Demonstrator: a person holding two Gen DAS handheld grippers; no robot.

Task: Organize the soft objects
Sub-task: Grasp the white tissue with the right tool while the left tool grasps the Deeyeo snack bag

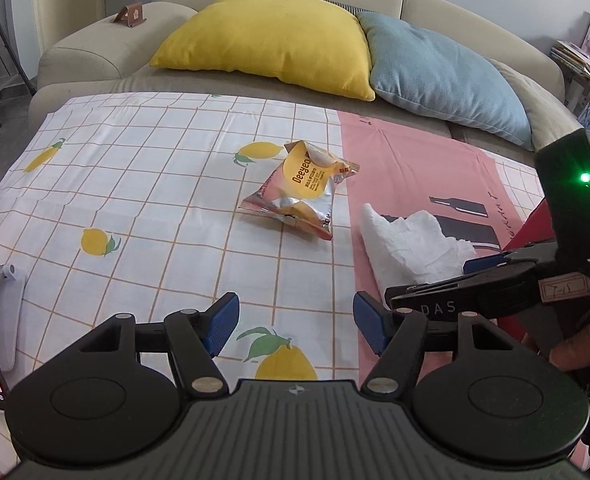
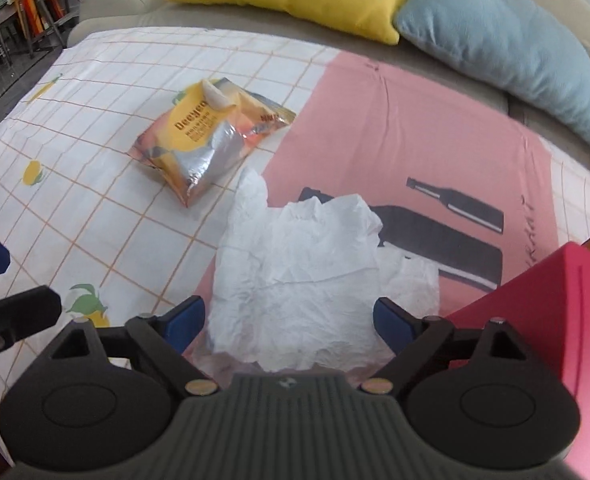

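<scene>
Closing in on the crumpled white tissue [image 2: 295,264] lying on the pink part of the cloth [image 2: 435,128], just beside the chip bag [image 2: 211,136] that is resting on the lemon-print part. Right claw [image 2: 291,322] hanging spread wide over the tissue's near edge, paper between the blue pads [image 2: 187,320] but not pinched. Left claw [image 1: 295,320] likewise released, gripping nothing, hovering over bare cloth short of the bag [image 1: 301,192].

Judging the step as reaching for the tissue, not yet gripping. Next move probably calling for lowering until the pads straddle a raised fold, then clenching gently; thin paper likely tearing or slipping if snatched.

Showing only in the right wrist view: a red box [image 2: 555,312] at the right edge, perhaps the drop place, though cannot tell. Showing only in the left wrist view: a white gadget [image 1: 3,312] and a lit screen at the left edge, plus the right claw from the side. Showing in both: the yellow pillow [image 1: 271,44] and blue pillow [image 1: 447,72] on the sofa.
</scene>
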